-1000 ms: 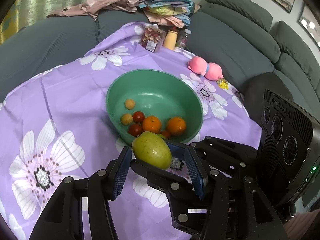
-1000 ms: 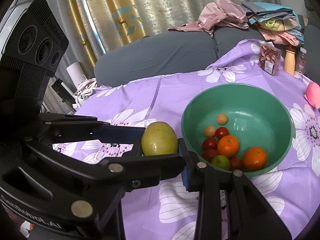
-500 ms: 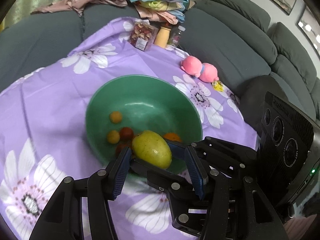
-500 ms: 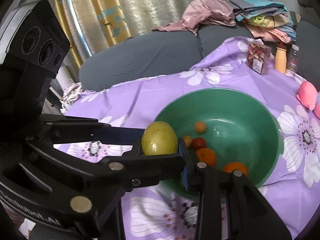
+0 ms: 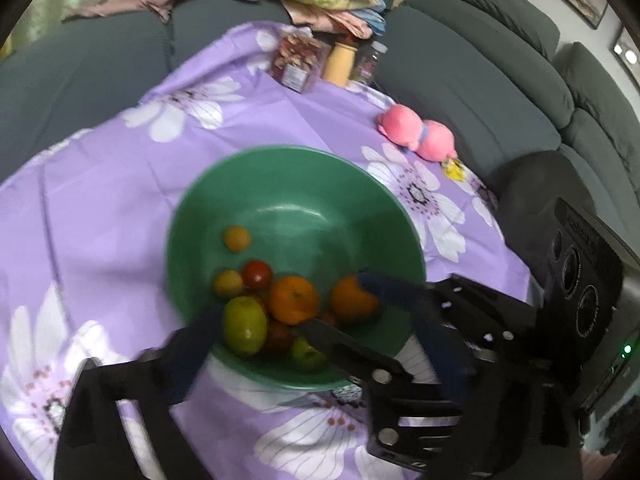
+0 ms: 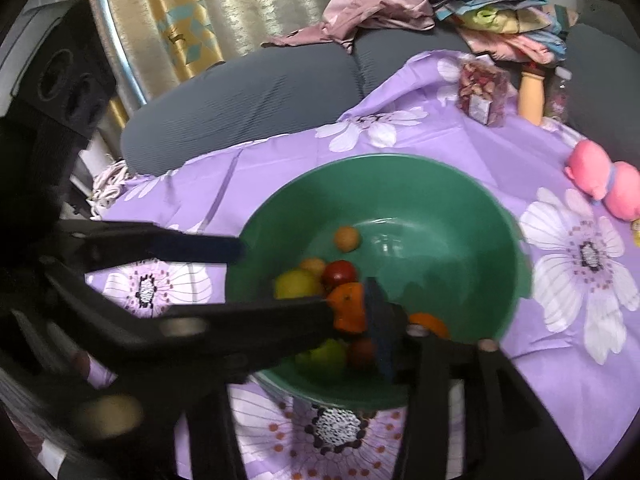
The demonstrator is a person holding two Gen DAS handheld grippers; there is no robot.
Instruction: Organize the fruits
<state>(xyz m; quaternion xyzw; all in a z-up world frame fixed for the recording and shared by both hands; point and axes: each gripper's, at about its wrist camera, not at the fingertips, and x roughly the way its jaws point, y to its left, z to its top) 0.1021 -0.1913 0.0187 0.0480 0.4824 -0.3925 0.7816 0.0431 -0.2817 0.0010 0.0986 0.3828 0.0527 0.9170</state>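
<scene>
While both hand-held grippers hang over the near rim of the green bowl (image 5: pixel 296 160), neither holds anything: the left hand-held gripper (image 5: pixel 288 304) has just sprung its jaws to full width, and the right hand-held gripper (image 6: pixel 304 276) has just been opening too, its jaws moderately apart with nothing clamped between them. Low in the left wrist frame, the yellow-green mango (image 5: pixel 245 325) lies free in the bowl, against the near wall beside the left gripper's left finger. Counted in that frame, the bowl carries two oranges (image 5: pixel 294 299), two small yellowish-orange fruits (image 5: pixel 237 238), one clearly seen red tomato (image 5: pixel 258 274) with more reddish fruit partly hidden beneath, and one small green fruit (image 5: pixel 306 354). All of it crowds the near half; the far half of the bowl, toward frame centre, is bare green. Around the bowl the purple flowered cloth (image 5: pixel 100 184) lies open on the left and upper sides. At the upper right edge sits one pink plush toy (image 5: pixel 418 136), and at the top stand one packet of dried fruit (image 5: pixel 298 60) and two bottles (image 5: pixel 340 62), hard against the grey sofa (image 5: pixel 460 80).
</scene>
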